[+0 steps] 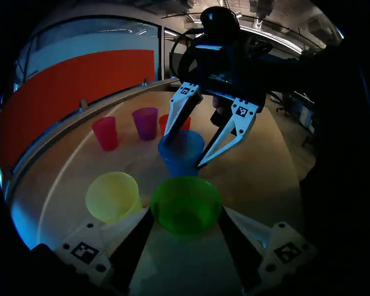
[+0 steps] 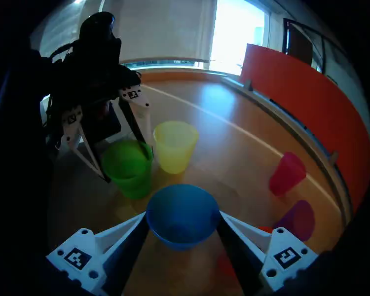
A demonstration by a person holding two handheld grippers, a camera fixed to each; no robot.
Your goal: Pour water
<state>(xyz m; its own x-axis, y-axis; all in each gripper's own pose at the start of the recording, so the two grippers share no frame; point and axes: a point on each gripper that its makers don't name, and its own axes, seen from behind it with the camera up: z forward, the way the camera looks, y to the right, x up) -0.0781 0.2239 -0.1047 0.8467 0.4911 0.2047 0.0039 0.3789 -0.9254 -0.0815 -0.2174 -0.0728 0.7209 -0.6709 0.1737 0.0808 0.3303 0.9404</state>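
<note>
A green cup (image 1: 186,200) sits upright between the fingers of my left gripper (image 1: 185,211), which press on both of its sides. Just beyond it, my right gripper (image 1: 182,150) faces me and is shut on a blue cup (image 1: 181,148). In the right gripper view the blue cup (image 2: 182,214) fills the gap of the right gripper (image 2: 182,217), and the left gripper (image 2: 128,166) holds the green cup (image 2: 128,167) opposite. Both cups stand upright and close together, low over the wooden table (image 1: 254,167). I cannot tell if either holds water.
A yellow cup (image 1: 112,196) (image 2: 175,145) stands beside the green one. Pink (image 1: 106,133), purple (image 1: 145,123) and orange (image 1: 161,122) cups stand in a row farther off. An orange wall panel (image 2: 308,93) runs along the table's rail.
</note>
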